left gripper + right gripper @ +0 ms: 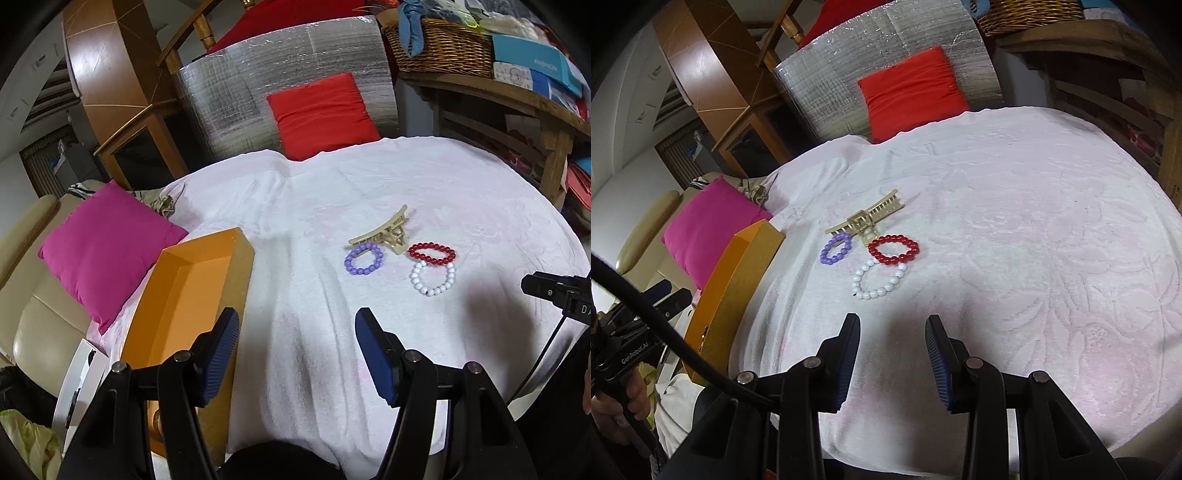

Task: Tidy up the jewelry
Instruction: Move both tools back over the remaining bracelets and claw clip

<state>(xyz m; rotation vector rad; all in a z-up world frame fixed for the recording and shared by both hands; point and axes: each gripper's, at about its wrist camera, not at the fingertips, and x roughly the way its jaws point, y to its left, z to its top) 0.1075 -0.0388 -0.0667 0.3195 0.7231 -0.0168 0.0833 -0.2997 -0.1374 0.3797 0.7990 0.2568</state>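
In the left wrist view, a magenta cushion [105, 245] of plain woven cloth lies at the left edge on a cream leather seat [35, 325]. Just right of it stands an open orange cardboard box [192, 295], long and rectangular, with smooth inner walls and a duller tan outer side; its near end runs down behind the left finger. A white textured towel [314, 332] with a raised floral pattern covers the table and fills the middle of the frame, rumpled in soft folds.

The left gripper [295, 354] hangs low in the frame over bare towel, its ribbed blue pads [221, 354] spread wide and holding nothing. The jewelry lies above and right of it, well apart: a purple bead bracelet [364, 259], a beige plastic claw hair clip [386, 230] with a toothed comb edge touching its top, then a red bead bracelet [431, 253] of glossy translucent beads resting against a white bead bracelet [433, 278]. Open towel lies all round the cluster, widest between box and purple bracelet.

In the right wrist view, the right gripper [892, 362] sits at lower centre with its pads moderately apart, empty. The white bead bracelet [879, 282] lies just above its fingertips; the red bracelet [894, 250] overlaps its upper edge. The right half of the towel is bare. A red cushion [910, 90] leans on a silver foil panel [849, 55] at the top.
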